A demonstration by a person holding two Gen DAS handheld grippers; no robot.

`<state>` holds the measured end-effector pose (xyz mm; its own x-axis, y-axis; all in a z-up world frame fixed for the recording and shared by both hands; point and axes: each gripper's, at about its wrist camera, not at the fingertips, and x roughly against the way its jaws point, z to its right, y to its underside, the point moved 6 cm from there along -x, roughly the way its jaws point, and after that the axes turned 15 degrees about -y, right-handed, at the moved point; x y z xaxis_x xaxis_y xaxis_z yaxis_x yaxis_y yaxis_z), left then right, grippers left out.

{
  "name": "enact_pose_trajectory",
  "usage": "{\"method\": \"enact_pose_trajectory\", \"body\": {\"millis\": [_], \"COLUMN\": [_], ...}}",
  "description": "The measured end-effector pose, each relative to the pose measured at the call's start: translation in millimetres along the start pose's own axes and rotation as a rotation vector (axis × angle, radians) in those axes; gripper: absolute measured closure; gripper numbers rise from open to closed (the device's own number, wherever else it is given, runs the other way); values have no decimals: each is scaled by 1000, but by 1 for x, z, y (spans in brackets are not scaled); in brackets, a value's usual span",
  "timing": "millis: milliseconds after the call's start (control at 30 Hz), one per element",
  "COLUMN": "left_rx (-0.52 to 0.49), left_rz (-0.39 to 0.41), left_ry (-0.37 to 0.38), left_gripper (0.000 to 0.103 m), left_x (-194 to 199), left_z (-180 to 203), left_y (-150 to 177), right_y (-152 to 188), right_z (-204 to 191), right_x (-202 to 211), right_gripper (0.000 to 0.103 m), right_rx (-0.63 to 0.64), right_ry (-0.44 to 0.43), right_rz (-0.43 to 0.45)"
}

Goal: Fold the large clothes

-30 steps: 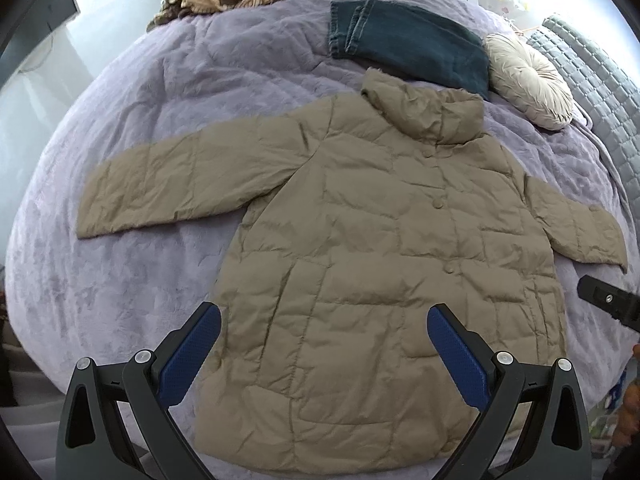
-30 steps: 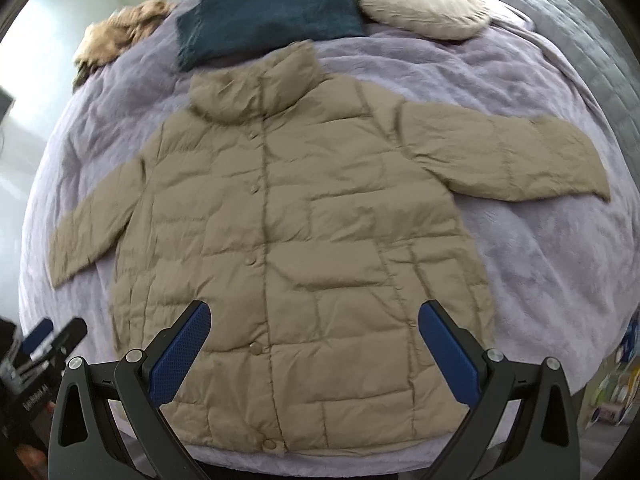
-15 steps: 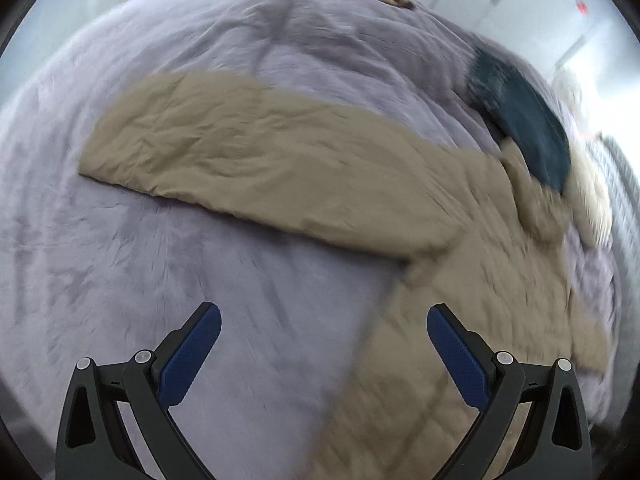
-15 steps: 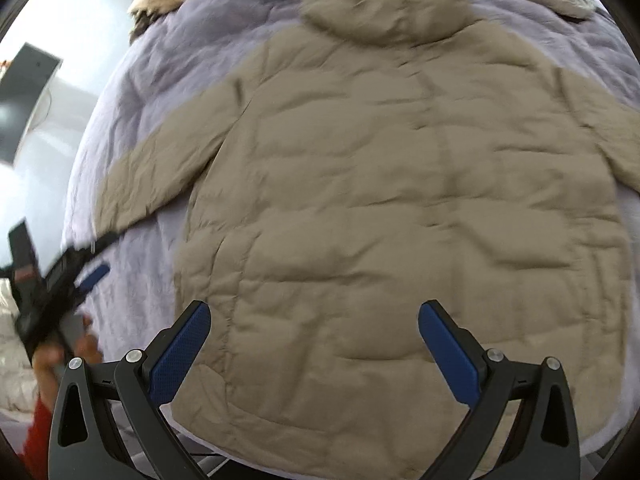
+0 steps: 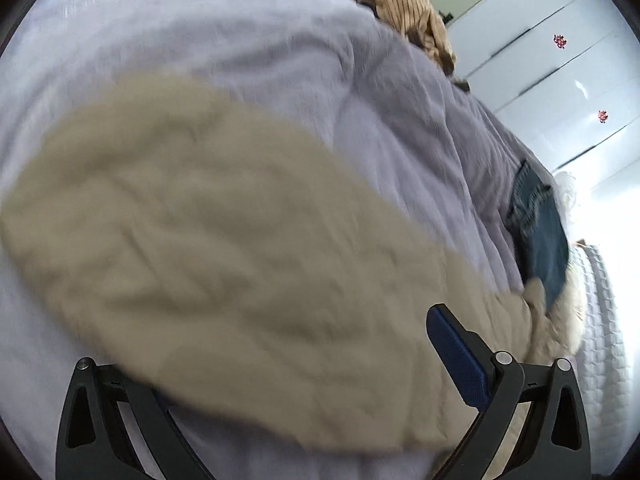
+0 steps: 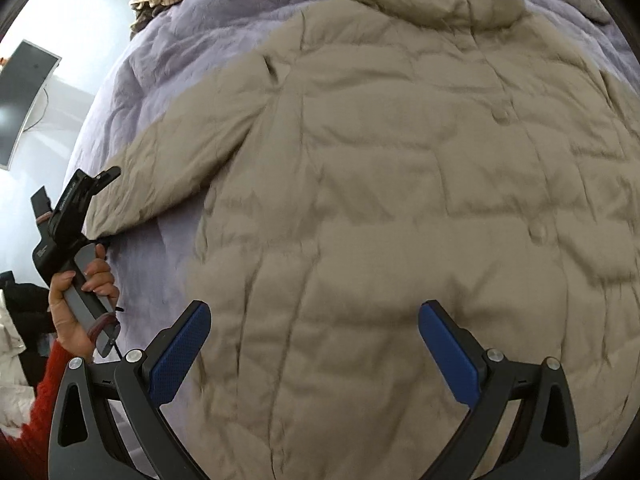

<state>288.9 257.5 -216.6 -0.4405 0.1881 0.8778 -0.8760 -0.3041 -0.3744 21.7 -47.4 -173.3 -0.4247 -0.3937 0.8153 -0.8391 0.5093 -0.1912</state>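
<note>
A tan quilted puffer jacket lies spread front-up on a lavender blanket. Its left sleeve fills the left wrist view, blurred. My left gripper is open, its jaws wide apart around the sleeve's cuff end; the sleeve covers the left finger. In the right wrist view the left gripper sits at the sleeve's cuff, held by a hand. My right gripper is open and empty, hovering over the jacket's lower body.
Dark blue jeans and a cream cushion lie beyond the jacket's collar. A tan striped garment lies at the far edge of the bed. White wardrobe doors stand behind. A monitor is at left.
My left gripper has swung left and down to the cuff of the jacket's left sleeve, which now lies between its jaws. My right gripper has moved closer over the jacket body.
</note>
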Motion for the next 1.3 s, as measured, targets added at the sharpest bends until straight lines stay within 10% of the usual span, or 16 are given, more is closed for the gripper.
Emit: {"method": "enact_pose_trajectory", "body": {"millis": [200, 267, 333, 400, 467, 833, 1133, 1300], "left_rx": [-6, -43, -106, -162, -203, -524, -798, -1025], "left_rz": [26, 62, 117, 162, 199, 294, 199, 186], "left_ry": [-51, -78, -107, -114, -103, 87, 235, 170], "left_gripper": [86, 88, 88, 88, 88, 88, 88, 88], "left_x": [-7, 2, 19, 37, 56, 134, 122, 84], "left_z": [-15, -12, -2, 12, 25, 175, 328, 384], "left_y": [-32, -39, -43, -44, -45, 4, 125, 216], "right_y": [-42, -59, -73, -86, -100, -108, -87, -67], "right_z": [-16, -24, -30, -31, -33, -46, 65, 145], "right_x": [-19, -25, -29, -39, -55, -133, -5, 46], "right_gripper": [0, 2, 27, 79, 85, 87, 86, 87], "right_rx": [34, 37, 46, 32, -8, -28, -141, -218], "right_ry": [-15, -28, -37, -38, -106, -256, -208, -80], "right_rz": [21, 46, 76, 83, 92, -15, 75, 142]}}
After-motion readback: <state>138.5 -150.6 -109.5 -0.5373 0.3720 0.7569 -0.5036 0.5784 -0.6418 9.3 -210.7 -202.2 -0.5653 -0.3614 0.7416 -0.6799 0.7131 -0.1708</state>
